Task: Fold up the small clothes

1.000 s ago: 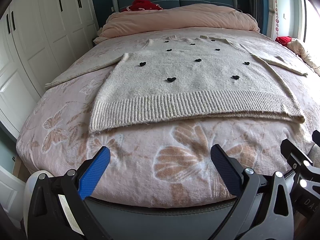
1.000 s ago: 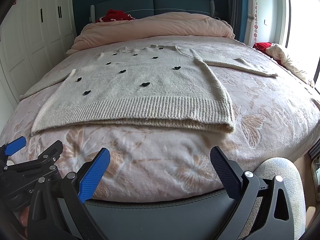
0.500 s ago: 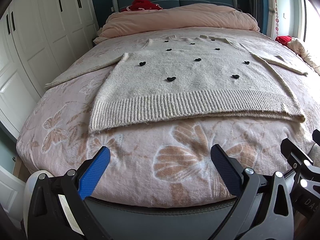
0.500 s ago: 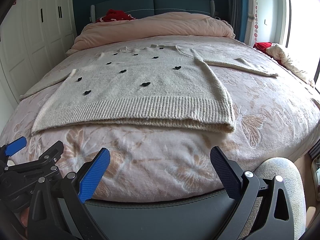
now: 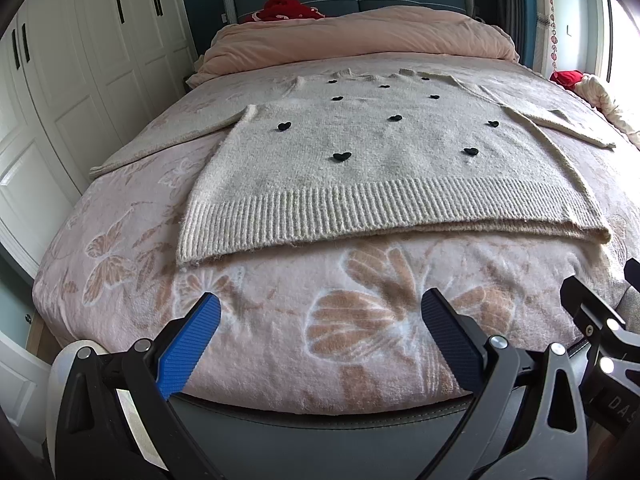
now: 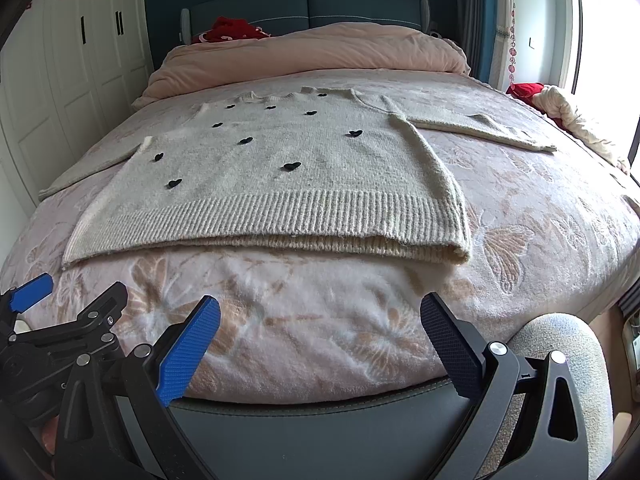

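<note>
A cream knit sweater [image 5: 380,172] with small black hearts lies flat on the bed, hem toward me and both sleeves spread out to the sides; it also fills the middle of the right wrist view as the sweater [image 6: 288,184]. My left gripper [image 5: 320,340] is open over the bed's near edge, short of the hem, with nothing between its blue pads. My right gripper [image 6: 320,340] is open too, below the hem's right half, and holds nothing. The left gripper's fingers [image 6: 32,296] show at the lower left of the right wrist view.
The bed's pink butterfly-print blanket [image 5: 260,304] covers the mattress, with a rolled pink duvet [image 5: 360,36] at the headboard. White wardrobe doors [image 5: 80,72] stand along the left. Bundled cloth [image 6: 568,120] lies at the far right edge. A padded grey stool [image 6: 560,344] sits at the bed's foot.
</note>
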Demonstrator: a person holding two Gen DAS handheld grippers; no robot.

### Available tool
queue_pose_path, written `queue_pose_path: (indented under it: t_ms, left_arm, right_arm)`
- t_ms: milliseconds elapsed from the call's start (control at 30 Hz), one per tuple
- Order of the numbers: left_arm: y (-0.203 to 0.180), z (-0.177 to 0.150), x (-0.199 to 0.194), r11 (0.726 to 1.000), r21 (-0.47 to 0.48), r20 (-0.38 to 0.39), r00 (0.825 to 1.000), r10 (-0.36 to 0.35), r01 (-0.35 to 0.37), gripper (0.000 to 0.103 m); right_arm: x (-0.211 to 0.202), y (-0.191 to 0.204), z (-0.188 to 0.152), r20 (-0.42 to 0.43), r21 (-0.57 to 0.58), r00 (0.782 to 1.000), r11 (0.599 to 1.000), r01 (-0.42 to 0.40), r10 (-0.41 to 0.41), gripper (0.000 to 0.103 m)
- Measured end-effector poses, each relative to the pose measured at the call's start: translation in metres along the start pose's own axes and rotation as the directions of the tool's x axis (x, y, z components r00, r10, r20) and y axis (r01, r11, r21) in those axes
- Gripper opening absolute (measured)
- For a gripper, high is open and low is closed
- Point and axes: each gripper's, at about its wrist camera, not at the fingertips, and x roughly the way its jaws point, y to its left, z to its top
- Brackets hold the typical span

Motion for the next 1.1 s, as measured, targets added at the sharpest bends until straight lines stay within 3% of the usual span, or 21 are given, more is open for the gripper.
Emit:
queue_pose_path:
  t_ms: [367,600,733,867,1033,1100]
  left_arm:
    - [0.002,-0.001,0.001,1.000,-0.004,-0.007,1.000,-0.003,0.003,0.098]
    - [0.022,0.016,0.006,0.990,-0.101,-0.059,0.993,-0.100,0.093,0.098]
    - [0.032,0.041,0.013,0.990,-0.110,-0.062,0.994,-0.093,0.086,0.098]
    - [0.039,0.072,0.024,0.988,-0.142,-0.046,0.996,-0.076,0.068,0.098]
    - [0.040,0.101,0.047,0.984,-0.176,-0.060,0.997,-0.051,0.040,0.098]
    - [0.039,0.109,0.055,0.984,-0.177,-0.062,0.997,-0.045,0.033,0.098]
  right_arm:
    - [0.002,0.000,-0.001,-0.005,0.001,1.000,1.000,-0.003,0.003,0.098]
    - [0.015,-0.035,0.024,0.009,0.071,0.998,0.996,-0.055,0.054,0.098]
    - [0.040,-0.101,0.077,0.053,0.125,0.999,0.992,-0.008,0.002,0.098]
    - [0.094,-0.206,0.149,0.025,0.264,0.999,0.964,0.036,-0.044,0.098]
    - [0.168,-0.338,0.209,-0.036,0.484,0.989,0.863,0.144,-0.145,0.097]
    - [0.189,-0.372,0.219,-0.047,0.553,0.984,0.816,0.169,-0.171,0.095]
